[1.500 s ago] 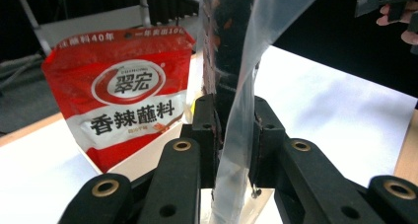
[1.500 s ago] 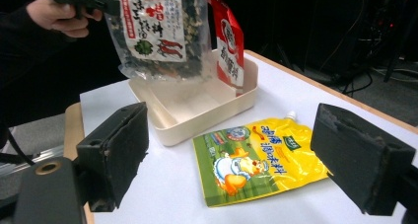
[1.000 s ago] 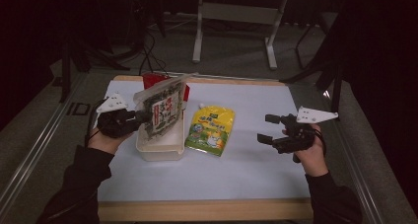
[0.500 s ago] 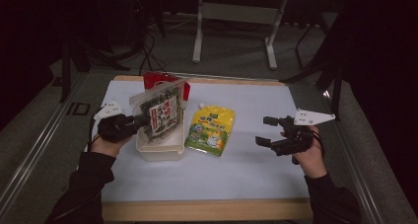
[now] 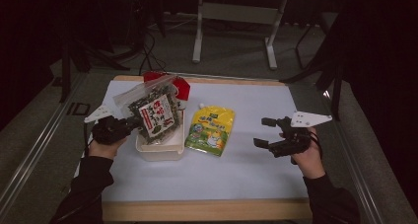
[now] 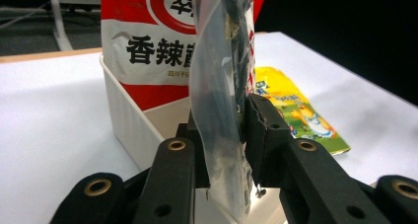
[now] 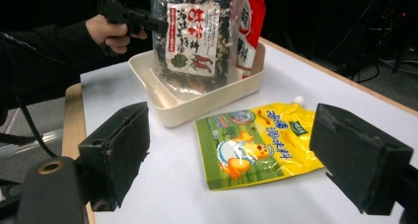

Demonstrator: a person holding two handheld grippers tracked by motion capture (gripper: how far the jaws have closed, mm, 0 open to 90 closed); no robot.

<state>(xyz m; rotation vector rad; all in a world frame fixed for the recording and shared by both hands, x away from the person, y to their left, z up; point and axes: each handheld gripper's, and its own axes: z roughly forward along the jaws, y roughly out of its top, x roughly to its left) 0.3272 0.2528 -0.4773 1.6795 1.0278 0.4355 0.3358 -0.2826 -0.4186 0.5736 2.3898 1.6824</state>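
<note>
Up close, left claw [image 6: 224, 135] loosening on clear seaweed bag [image 6: 222, 86]; right claw [image 7: 246, 160] wide apart.

A white-topped table [image 5: 256, 174] with a wooden front edge fills the middle of the high view, carrying a cream tray [image 5: 160, 152] left of centre and a yellow spouted pouch [image 5: 211, 132] lying flat just right of the tray.

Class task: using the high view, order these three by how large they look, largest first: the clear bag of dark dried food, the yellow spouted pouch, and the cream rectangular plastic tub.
1. Clear bag of dark dried food, though it is raised nearer the camera.
2 and 3. Yellow spouted pouch and cream rectangular plastic tub: too alike to rank, as the bags hide much of the tub.
</note>
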